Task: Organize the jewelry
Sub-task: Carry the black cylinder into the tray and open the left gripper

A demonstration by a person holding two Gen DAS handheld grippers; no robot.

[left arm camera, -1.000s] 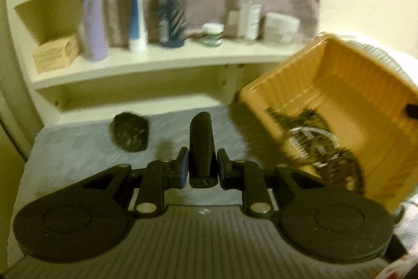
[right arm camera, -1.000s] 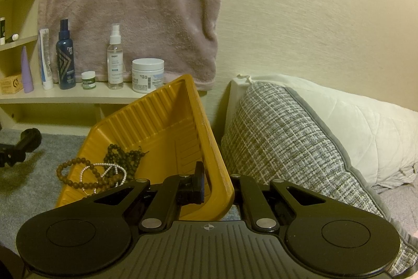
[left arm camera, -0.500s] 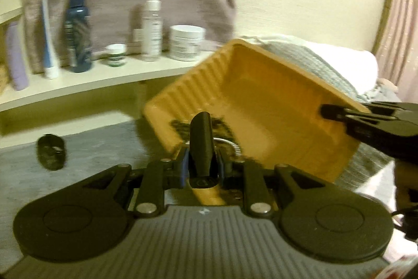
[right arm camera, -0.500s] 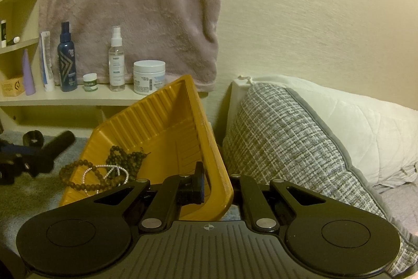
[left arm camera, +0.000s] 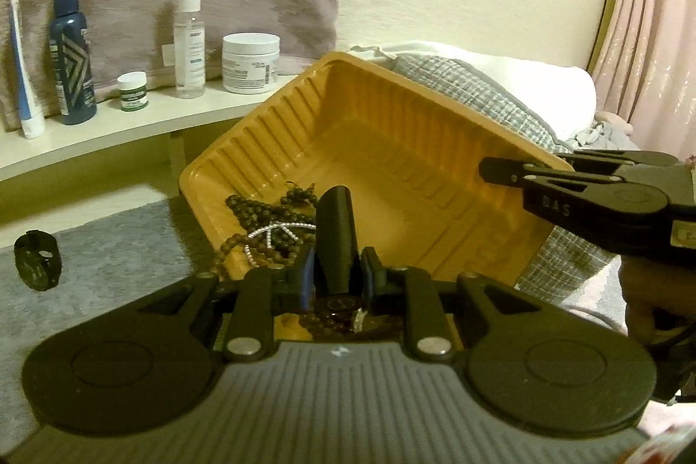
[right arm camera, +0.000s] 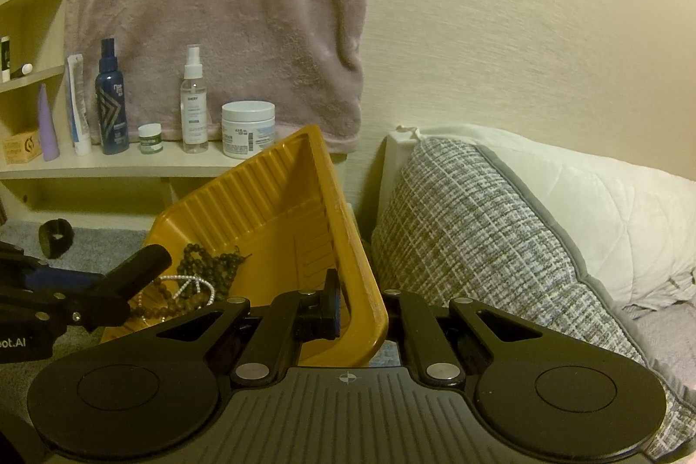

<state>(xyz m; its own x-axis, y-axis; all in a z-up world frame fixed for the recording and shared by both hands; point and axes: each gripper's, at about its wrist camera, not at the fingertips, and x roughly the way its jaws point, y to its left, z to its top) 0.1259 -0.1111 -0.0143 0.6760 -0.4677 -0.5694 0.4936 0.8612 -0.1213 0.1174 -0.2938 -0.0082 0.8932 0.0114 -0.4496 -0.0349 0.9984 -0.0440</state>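
At the low corner of the tilted yellow tray [left arm camera: 435, 177], bead bracelets [left arm camera: 265, 225] lie heaped at 12 o'clock from the left gripper [left arm camera: 334, 242], which is nearer, jaws closed and empty. The right gripper [right arm camera: 361, 305] clamps the tray's raised rim at 3 o'clock.

Dim yellowish light, fisheye-warped edges

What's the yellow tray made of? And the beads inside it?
The yellow tray looks like thin moulded plastic: glossy, with ribbed walls. The dark bead strands look like matte wood, though I can't be sure. The small white bead strand shines like pearl or plastic.
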